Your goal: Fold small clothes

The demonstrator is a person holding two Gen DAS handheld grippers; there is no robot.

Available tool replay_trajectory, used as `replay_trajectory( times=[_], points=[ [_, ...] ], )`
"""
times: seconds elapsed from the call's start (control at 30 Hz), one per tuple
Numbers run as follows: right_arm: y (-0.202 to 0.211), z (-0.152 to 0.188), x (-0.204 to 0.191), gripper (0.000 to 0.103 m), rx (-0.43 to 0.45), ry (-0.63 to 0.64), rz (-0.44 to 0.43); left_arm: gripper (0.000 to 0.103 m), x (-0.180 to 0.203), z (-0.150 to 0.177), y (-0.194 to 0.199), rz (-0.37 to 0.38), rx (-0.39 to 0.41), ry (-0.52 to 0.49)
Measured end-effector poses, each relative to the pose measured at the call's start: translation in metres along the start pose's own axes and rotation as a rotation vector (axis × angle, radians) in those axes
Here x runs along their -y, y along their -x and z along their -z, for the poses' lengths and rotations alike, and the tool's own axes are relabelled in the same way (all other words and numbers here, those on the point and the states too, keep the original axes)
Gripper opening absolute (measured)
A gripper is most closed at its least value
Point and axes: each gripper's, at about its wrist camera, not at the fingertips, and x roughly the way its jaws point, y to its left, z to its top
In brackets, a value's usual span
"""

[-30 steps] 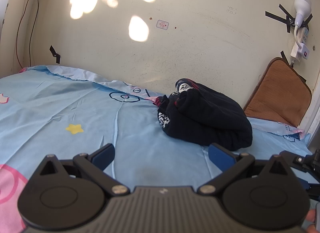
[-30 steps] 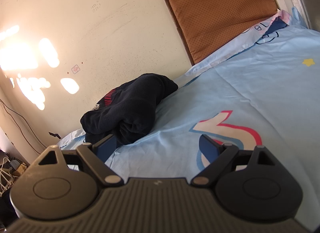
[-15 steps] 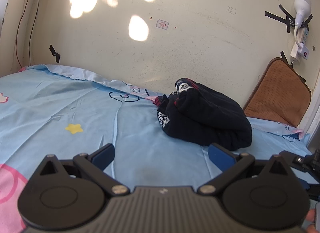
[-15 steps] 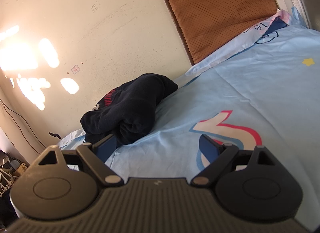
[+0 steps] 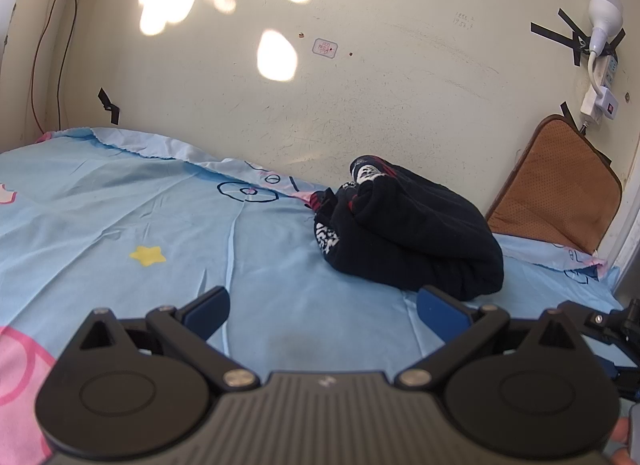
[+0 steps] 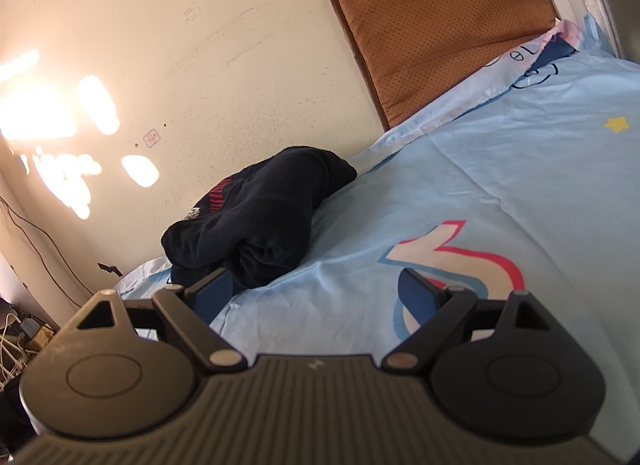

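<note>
A crumpled black garment with red and white print point(image 5: 408, 233) lies in a heap on the light blue bed sheet point(image 5: 168, 225), close to the wall. It also shows in the right wrist view point(image 6: 256, 221). My left gripper point(image 5: 322, 307) is open and empty, hovering over the sheet a little short of the garment. My right gripper point(image 6: 316, 293) is open and empty, low over the sheet; its left finger point(image 6: 210, 289) overlaps the near edge of the garment in view. Part of the right gripper shows at the right edge of the left wrist view point(image 5: 608, 321).
A cream wall point(image 5: 360, 105) runs behind the bed. A brown cushion point(image 5: 556, 189) leans on it at the right, also seen in the right wrist view point(image 6: 440, 25). A white lamp and power strip point(image 5: 604, 49) hang above. Cables point(image 6: 16, 333) lie off the bed's left end.
</note>
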Motion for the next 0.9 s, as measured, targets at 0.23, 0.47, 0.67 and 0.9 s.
replay_trajectory(
  times=[0.23, 0.47, 0.67, 0.9],
  points=[
    [0.000, 0.001, -0.003, 0.092, -0.002, 0.017, 0.001, 0.103, 0.004, 0.002, -0.001, -0.001, -0.007, -0.004],
    [-0.001, 0.004, -0.009, 0.092, -0.009, 0.050, 0.013, 0.103, 0.006, 0.001, -0.001, -0.013, -0.011, -0.022],
    [0.004, 0.009, -0.019, 0.092, -0.040, 0.097, 0.037, 0.103, 0.021, 0.003, 0.004, -0.010, -0.042, -0.150],
    [0.022, 0.028, -0.029, 0.092, -0.086, 0.116, 0.024, 0.103, 0.035, 0.012, 0.027, -0.034, -0.110, -0.253]
  ],
)
